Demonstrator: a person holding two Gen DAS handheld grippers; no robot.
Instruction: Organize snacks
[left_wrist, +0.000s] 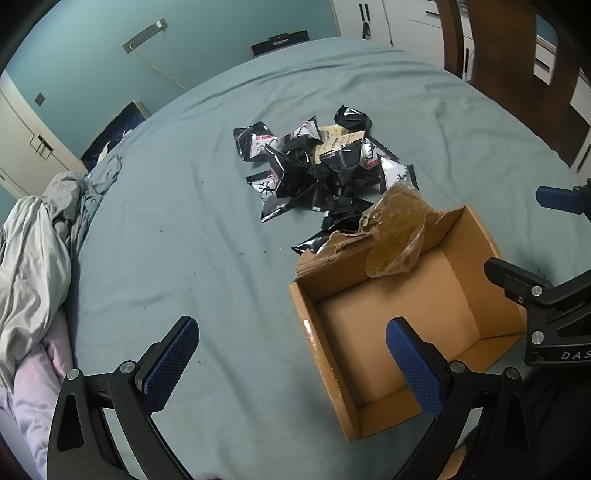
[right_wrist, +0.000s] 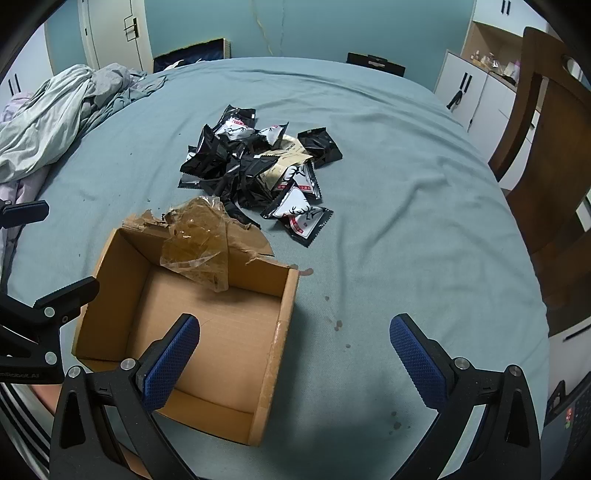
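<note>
A heap of small snack packets (left_wrist: 317, 170) (right_wrist: 258, 162), mostly black with some white and beige ones, lies on the teal bed sheet. In front of it stands an open cardboard box (left_wrist: 402, 317) (right_wrist: 192, 325) with nothing inside; crumpled brown tape (left_wrist: 397, 232) (right_wrist: 195, 240) hangs over its torn far wall. My left gripper (left_wrist: 291, 360) is open, its right finger over the box's near left side. My right gripper (right_wrist: 295, 358) is open too, left finger above the box floor, right finger above the sheet. Neither holds anything.
Rumpled grey and pink bedding (left_wrist: 33, 251) (right_wrist: 62, 110) lies at the left edge of the bed. A brown wooden chair (right_wrist: 546, 147) stands at the right side, white cabinets (right_wrist: 469, 92) behind it. The sheet (right_wrist: 406, 240) shows small stains.
</note>
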